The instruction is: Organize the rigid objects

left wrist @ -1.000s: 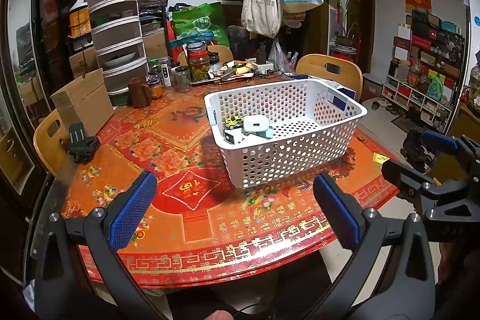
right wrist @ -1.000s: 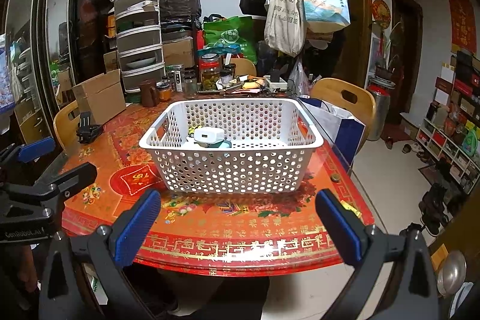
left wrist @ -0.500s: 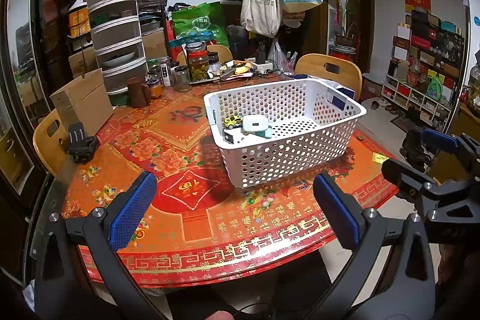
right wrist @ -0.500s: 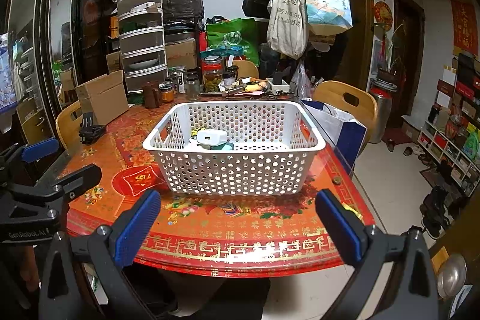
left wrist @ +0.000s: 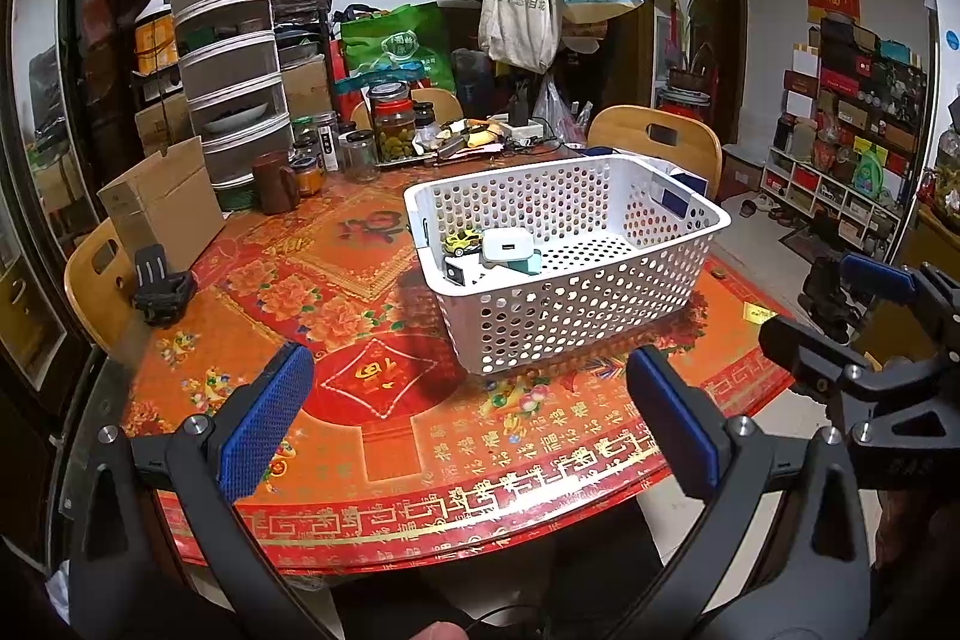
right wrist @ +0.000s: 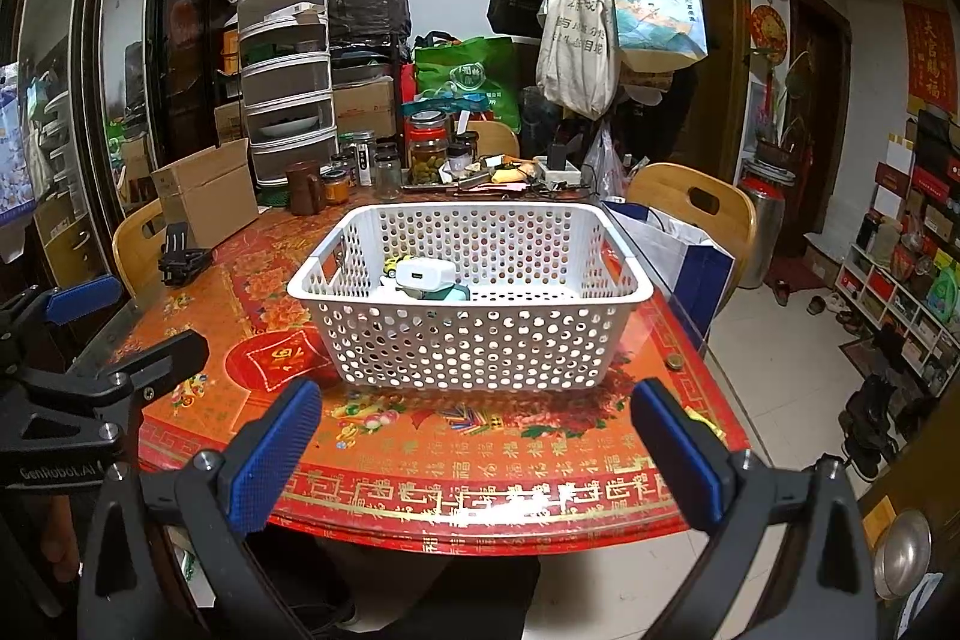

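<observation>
A white perforated basket (left wrist: 576, 322) (right wrist: 480, 346) stands on the red patterned table (left wrist: 384, 436) (right wrist: 480, 466). Inside it lie a white charger block (left wrist: 507, 245) (right wrist: 425, 274), a small yellow toy car (left wrist: 461, 240) (right wrist: 393, 263) and a teal item (left wrist: 528, 267) under the charger. My left gripper (left wrist: 468, 421) hangs open over the table's near edge, short of the basket, with nothing between its blue pads. My right gripper (right wrist: 474, 451) is open too, near the front edge facing the basket's long side. Each gripper shows at the side of the other's view.
A black clip stand (left wrist: 157, 283) sits at the table's left edge beside a cardboard box (left wrist: 162, 205). Jars (left wrist: 393, 130), a brown mug (left wrist: 274, 181) and a stacked drawer unit (left wrist: 231, 70) crowd the far side. Wooden chairs (left wrist: 657, 142) surround the table; a coin (right wrist: 675, 363) lies at its right edge.
The right wrist view has crept slightly back and down, so the basket sits a little higher in frame. The left gripper has barely moved. Both grippers stay open.
</observation>
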{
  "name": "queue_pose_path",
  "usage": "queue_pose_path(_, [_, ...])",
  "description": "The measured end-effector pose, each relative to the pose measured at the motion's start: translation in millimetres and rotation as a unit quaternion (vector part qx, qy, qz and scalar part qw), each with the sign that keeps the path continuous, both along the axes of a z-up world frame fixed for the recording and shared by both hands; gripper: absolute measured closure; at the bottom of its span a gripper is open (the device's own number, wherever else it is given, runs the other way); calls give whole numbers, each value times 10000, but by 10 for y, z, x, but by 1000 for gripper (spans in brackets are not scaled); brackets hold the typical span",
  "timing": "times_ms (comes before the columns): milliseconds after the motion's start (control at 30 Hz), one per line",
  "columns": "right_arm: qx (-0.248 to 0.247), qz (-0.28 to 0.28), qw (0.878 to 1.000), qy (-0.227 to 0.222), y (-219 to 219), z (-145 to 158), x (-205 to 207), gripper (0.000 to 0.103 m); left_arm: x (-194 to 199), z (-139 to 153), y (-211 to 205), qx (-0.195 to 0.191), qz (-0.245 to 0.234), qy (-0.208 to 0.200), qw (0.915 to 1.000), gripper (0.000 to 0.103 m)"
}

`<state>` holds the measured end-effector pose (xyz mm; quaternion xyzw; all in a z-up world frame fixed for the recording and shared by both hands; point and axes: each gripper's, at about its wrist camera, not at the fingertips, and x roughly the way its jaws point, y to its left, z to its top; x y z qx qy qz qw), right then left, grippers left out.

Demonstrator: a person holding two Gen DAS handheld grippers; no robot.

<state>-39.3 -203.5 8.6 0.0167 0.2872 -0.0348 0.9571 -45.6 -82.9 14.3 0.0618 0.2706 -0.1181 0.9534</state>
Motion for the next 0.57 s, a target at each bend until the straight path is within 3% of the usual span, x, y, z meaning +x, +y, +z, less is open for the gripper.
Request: queue_pose_path(567, [4, 8, 10000, -14, 3, 11, -1, 0, -41, -3, 58, -36, -115, -9, 9999, 0])
